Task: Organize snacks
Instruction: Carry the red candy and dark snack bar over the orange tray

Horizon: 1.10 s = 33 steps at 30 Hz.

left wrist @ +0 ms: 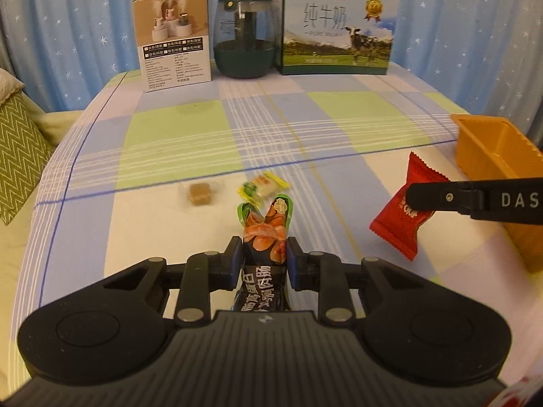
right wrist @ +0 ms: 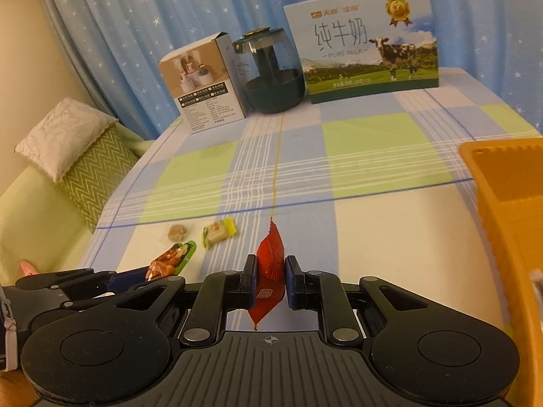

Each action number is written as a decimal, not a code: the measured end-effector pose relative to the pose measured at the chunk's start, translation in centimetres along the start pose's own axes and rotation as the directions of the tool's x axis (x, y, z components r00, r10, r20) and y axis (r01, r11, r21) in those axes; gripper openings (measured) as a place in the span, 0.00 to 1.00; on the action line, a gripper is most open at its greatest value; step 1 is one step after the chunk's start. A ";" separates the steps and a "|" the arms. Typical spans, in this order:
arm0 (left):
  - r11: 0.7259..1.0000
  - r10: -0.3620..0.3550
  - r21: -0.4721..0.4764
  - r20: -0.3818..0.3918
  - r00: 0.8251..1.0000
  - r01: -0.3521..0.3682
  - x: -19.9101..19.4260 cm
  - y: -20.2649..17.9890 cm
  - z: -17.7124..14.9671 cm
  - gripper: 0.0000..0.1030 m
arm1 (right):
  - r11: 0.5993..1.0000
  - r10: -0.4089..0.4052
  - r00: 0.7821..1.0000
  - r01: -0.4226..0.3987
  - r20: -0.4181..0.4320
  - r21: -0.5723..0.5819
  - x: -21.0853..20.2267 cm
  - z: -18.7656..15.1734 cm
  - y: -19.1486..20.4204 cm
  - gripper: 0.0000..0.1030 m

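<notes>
My left gripper (left wrist: 264,257) is shut on a black and green sausage packet (left wrist: 266,234) and holds it above the checked cloth. My right gripper (right wrist: 269,276) is shut on a red snack packet (right wrist: 269,261), also lifted; in the left wrist view the red packet (left wrist: 400,210) hangs at the right under the right finger. The sausage packet also shows in the right wrist view (right wrist: 169,259) at the lower left. A yellow-green candy (left wrist: 263,186) and a brown candy (left wrist: 198,194) lie on the cloth ahead. An orange basket (left wrist: 499,166) stands at the right.
At the back of the table stand a humidifier box (left wrist: 173,39), a dark green glass kettle (left wrist: 245,37) and a milk carton box (left wrist: 337,30). A blue star curtain hangs behind. A green zigzag cushion (right wrist: 88,166) lies off the table's left edge.
</notes>
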<state>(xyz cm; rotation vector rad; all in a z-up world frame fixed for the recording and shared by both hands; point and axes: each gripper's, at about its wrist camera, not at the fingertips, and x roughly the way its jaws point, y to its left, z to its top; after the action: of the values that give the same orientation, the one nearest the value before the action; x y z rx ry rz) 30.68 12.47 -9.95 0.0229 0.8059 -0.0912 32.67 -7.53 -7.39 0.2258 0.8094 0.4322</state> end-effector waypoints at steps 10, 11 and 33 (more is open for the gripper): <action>0.998 -0.016 -0.068 0.020 1.000 0.017 -5.9 -4.5 -3.5 0.23 | 0.999 -0.026 0.999 0.027 0.043 -0.026 -6.7 -3.4 -0.2 0.16; 0.997 -0.017 -0.080 0.023 1.000 0.019 -6.6 -4.9 -3.8 0.23 | 0.999 -0.027 0.999 0.028 0.042 -0.020 -7.4 -3.9 -0.3 0.16; 0.989 -0.067 -0.127 0.104 0.992 0.080 -16.5 -12.4 -5.4 0.23 | 0.995 -0.080 0.988 0.072 0.133 0.065 -19.7 -7.4 -2.8 0.16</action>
<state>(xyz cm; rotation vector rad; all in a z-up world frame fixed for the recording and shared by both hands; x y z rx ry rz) 14.31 1.61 -1.57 -0.1345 0.7115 -0.1080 16.01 -18.76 -0.57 0.2763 0.6959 0.3179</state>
